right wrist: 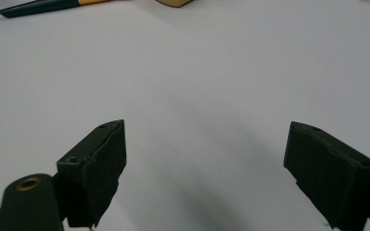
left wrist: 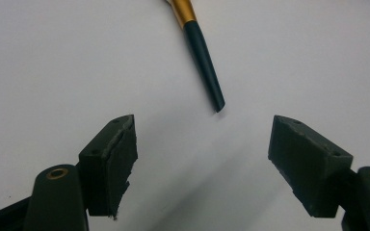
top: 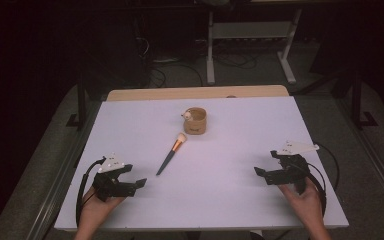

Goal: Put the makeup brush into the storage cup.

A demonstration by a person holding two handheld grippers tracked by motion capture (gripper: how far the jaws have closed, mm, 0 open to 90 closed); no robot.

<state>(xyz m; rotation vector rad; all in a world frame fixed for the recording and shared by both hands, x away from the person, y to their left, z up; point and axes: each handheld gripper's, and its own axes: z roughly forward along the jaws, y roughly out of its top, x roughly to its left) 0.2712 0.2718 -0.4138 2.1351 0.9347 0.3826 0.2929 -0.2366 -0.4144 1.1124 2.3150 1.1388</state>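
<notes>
Down at the near edge, the left gripper (top: 139,183) and right gripper (top: 259,173) sit low over the white table (top: 240,130), both released with jaws spread and nothing between them, well apart at the near-left and near-right corners. Left gripper view picks up the makeup brush (left wrist: 203,62), its dark handle tip just ahead of the spread jaws, while the high view adds its pale bristles lying close to the wooden cup (top: 195,120) at centre-far. Beyond the table's wooden far edge, the room is dim, with cables on the floor and a white desk frame (top: 250,35).
</notes>
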